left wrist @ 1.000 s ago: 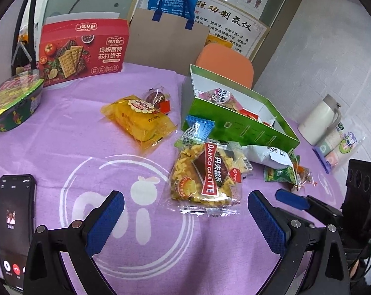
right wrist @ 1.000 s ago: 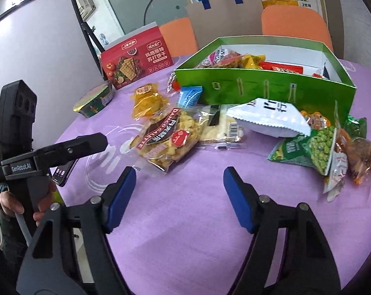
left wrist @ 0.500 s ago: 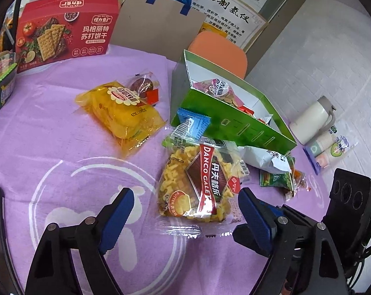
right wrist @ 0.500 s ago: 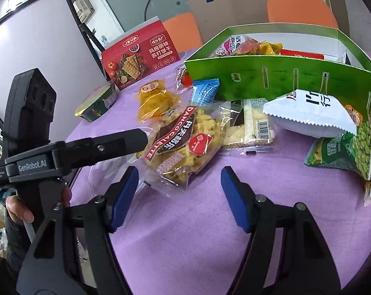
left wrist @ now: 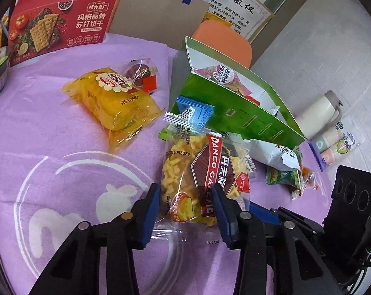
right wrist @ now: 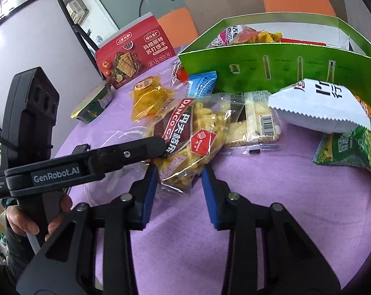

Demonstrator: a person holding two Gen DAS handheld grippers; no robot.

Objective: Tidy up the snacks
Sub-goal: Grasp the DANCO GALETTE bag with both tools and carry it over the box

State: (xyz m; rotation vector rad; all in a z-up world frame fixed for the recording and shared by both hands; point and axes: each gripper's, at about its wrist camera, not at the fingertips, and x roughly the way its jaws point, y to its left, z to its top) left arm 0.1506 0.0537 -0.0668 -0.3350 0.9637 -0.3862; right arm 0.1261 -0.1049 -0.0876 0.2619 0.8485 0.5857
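Observation:
A clear Danco galette bag of yellow biscuits lies on the purple cloth in front of the open green box. My left gripper has its blue pads pressed on both sides of the bag's near end. In the right wrist view the same bag has its near corner pinched in my right gripper, and one left finger rests on the bag from the left. The green box holds several packets.
On the cloth lie a yellow bag, a blue packet, a white bag, a green pea packet and a cracker pack. A red cracker box stands at the back left, a thermos at the right. A noodle bowl sits at the left.
Both grippers have moved forward to the Danco bag and narrowed from wide open until their pads meet it. The phone has left the left wrist view.

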